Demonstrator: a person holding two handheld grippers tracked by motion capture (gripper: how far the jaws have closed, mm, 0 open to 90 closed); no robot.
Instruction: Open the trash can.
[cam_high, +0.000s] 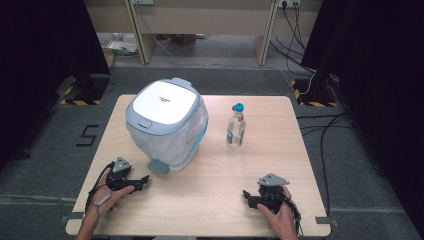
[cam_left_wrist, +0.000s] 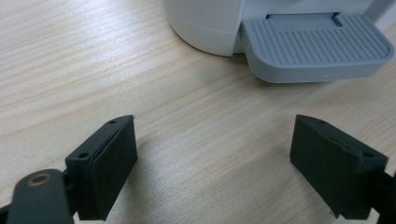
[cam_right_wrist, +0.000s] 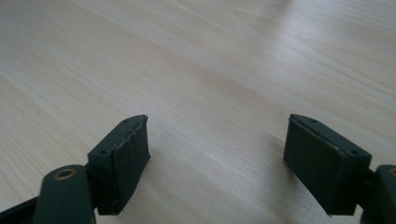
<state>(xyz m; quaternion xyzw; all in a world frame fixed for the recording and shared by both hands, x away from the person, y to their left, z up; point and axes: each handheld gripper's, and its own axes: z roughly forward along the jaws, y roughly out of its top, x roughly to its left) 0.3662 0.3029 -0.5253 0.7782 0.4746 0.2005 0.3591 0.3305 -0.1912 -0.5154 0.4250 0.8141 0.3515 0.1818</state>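
two open tongs rest low on a bench near a pedal bin and a bottle.

the bin (cam_high: 167, 122) stands at the bench's (cam_high: 215, 200) left middle, its pedal (cam_left_wrist: 317, 46) just ahead of the left tongs (cam_high: 142, 181), the nearer pair. the upright bottle (cam_high: 236, 126) stands well ahead of the right tongs (cam_high: 247, 196). both tongs gape wide, holding nothing, touching neither thing.

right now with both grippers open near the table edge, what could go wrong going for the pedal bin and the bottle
1. The left gripper faces the grey pedal; a hard push might slide the pedal bin instead of opening its lid.
2. The water bottle stands upright, tall and narrow, so a sideways nudge from the right gripper could tip it.
3. The loose bin liner may snag a jaw.
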